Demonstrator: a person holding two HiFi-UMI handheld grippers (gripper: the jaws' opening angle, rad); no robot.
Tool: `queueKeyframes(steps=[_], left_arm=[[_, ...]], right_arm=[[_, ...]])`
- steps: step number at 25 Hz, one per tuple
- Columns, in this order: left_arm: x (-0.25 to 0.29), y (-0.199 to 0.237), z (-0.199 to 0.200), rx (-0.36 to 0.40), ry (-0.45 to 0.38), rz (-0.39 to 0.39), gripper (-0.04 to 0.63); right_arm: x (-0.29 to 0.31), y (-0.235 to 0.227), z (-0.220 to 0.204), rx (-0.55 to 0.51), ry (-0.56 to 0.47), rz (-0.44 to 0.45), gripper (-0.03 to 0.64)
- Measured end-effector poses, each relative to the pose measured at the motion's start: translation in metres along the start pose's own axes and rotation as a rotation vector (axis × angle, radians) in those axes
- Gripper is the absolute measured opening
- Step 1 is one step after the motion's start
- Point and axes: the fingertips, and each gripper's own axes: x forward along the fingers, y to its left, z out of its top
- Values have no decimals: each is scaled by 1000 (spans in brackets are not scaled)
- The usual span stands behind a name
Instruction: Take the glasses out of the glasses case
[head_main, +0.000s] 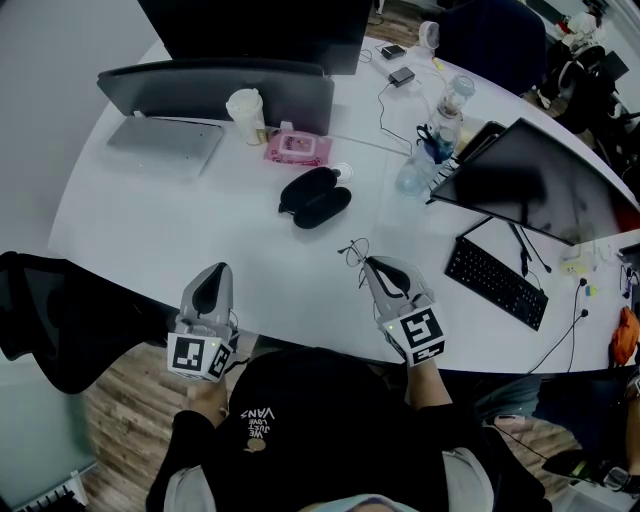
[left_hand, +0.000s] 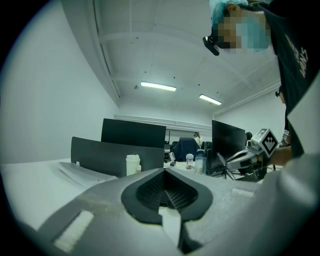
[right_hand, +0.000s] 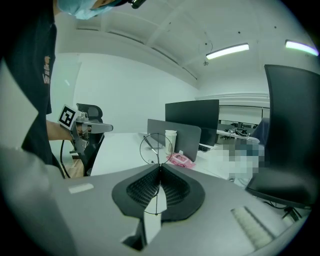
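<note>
The right claw (head_main: 368, 263) is pressed together on a thin wire part of the glasses (head_main: 354, 250), with one round lens rim seen standing just past its tips in the right gripper view. The glasses are held just above the white counter (head_main: 150, 225), near its front edge and to the right of centre. Whether they touch the surface cannot be told.

The left claw (head_main: 213, 272) is pressed together with nothing between its pads, and is held over the front edge of the counter, well apart from the right claw.

Further back, near the middle of the counter, the black glasses case (head_main: 315, 197) is seen lying open, its two halves side by side, well apart from the glasses. Behind it a pink packet (head_main: 297, 148) is laid, with a white cup (head_main: 246, 114) just to its left. A grey laptop (head_main: 166, 141) is set at the far left. To the right, a black keyboard (head_main: 497, 282) is placed beneath a dark monitor (head_main: 533, 182).
</note>
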Motion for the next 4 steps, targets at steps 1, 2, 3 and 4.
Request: queueKeyframes(steps=[1, 2, 3, 4], left_arm=[[0, 0, 0, 0, 1, 0, 0], [0, 0, -1, -1, 2, 0, 0], [0, 1, -1, -1, 2, 0, 0], [0, 1, -1, -2, 3, 0, 0]], right_arm=[[0, 0, 0, 0, 1, -1, 6], [0, 0, 0, 1, 1, -1, 6], [0, -1, 0, 2, 1, -2, 6], [0, -1, -1, 2, 1, -3, 6]])
